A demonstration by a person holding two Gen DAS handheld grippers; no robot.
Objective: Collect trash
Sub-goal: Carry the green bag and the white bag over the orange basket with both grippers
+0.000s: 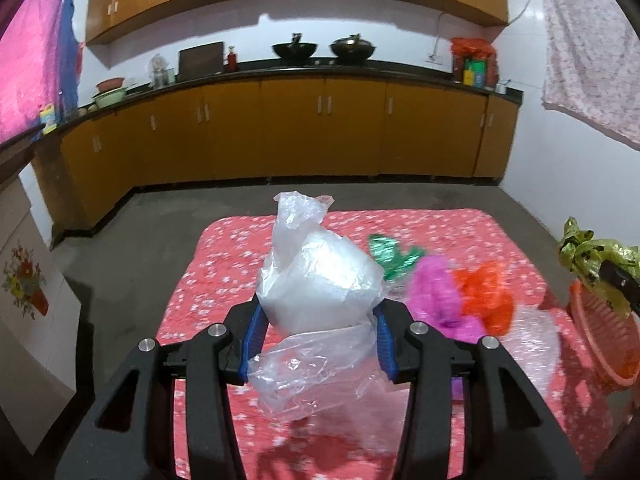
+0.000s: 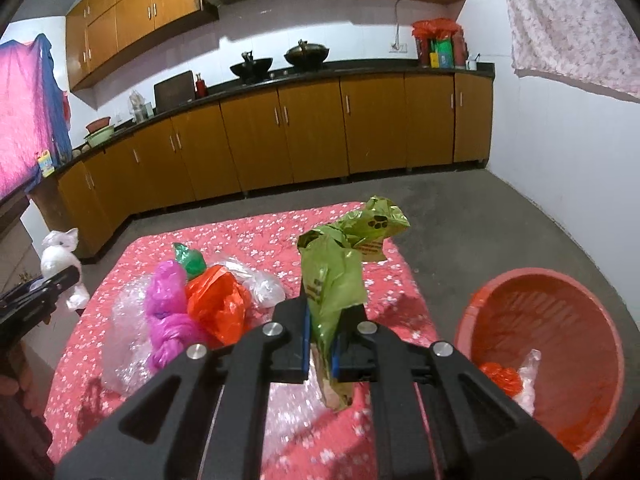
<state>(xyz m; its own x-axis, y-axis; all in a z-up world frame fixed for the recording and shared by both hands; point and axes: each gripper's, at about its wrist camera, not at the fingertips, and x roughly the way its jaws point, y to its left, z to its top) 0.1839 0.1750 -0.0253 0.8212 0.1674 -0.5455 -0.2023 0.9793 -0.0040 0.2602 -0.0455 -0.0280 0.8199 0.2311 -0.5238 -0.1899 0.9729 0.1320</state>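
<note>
My left gripper (image 1: 319,312) is shut on a clear, whitish plastic bag (image 1: 320,280), lifted above the red flowered cloth (image 1: 232,264); a loose flap hangs below the jaws. My right gripper (image 2: 322,320) is shut on a crumpled green plastic bag (image 2: 340,268), also raised off the cloth. On the cloth lie a magenta bag (image 2: 166,308), an orange bag (image 2: 218,304), a small green bag (image 2: 192,260) and clear bubble wrap (image 2: 124,336). A red basket (image 2: 548,352) stands on the floor at the right, holding an orange scrap and clear plastic.
The cloth-covered table stands on a grey concrete floor (image 2: 460,208). Brown kitchen cabinets (image 1: 288,132) with a dark counter and two woks run along the far wall. A pink towel (image 1: 592,40) hangs at the upper right. The basket's rim (image 1: 600,336) shows at the right edge of the left wrist view.
</note>
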